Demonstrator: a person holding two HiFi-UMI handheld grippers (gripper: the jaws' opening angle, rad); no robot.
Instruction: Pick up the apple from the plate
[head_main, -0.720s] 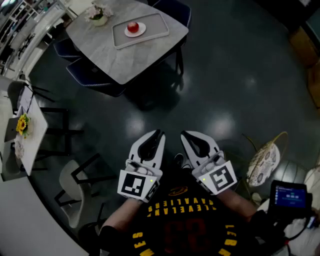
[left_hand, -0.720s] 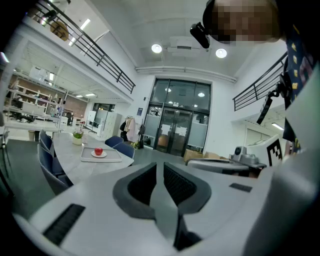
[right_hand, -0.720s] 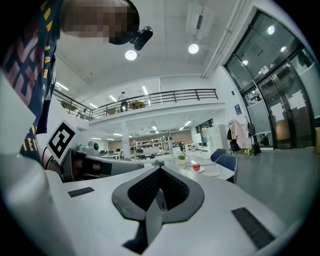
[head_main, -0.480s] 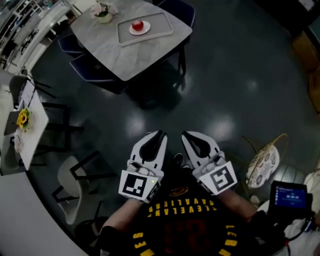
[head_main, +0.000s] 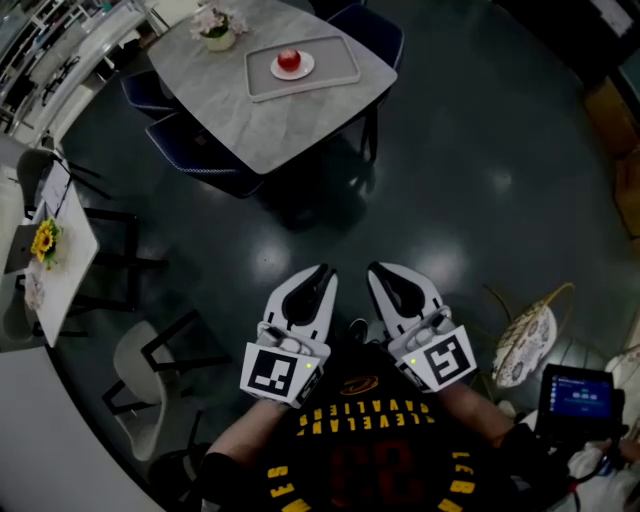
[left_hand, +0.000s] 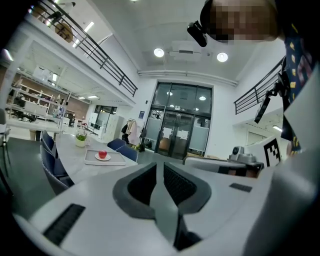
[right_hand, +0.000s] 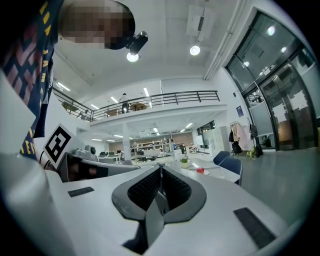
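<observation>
One apple (head_main: 289, 60), one plate (head_main: 306, 69), one tray (head_main: 336, 62), two hand-held grippers (head_main: 319, 272) (head_main: 379, 270).

A grey marbled table (head_main: 250, 120) stands on the dark, glossy floor (head_main: 480, 150). 2 things lie directly on it: a rectangular tray (head_main: 333, 64) towards one end, and a small pot of flowers (head_main: 221, 30) near the tray, not touching it.

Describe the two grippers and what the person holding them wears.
The left gripper and right gripper match: white shells, dark ribbed pads tapering to a point, a small green light, and a cube with a black-and-white square marker at the rear. The person wears a dark shirt with yellow lettering and red numerals.
</observation>
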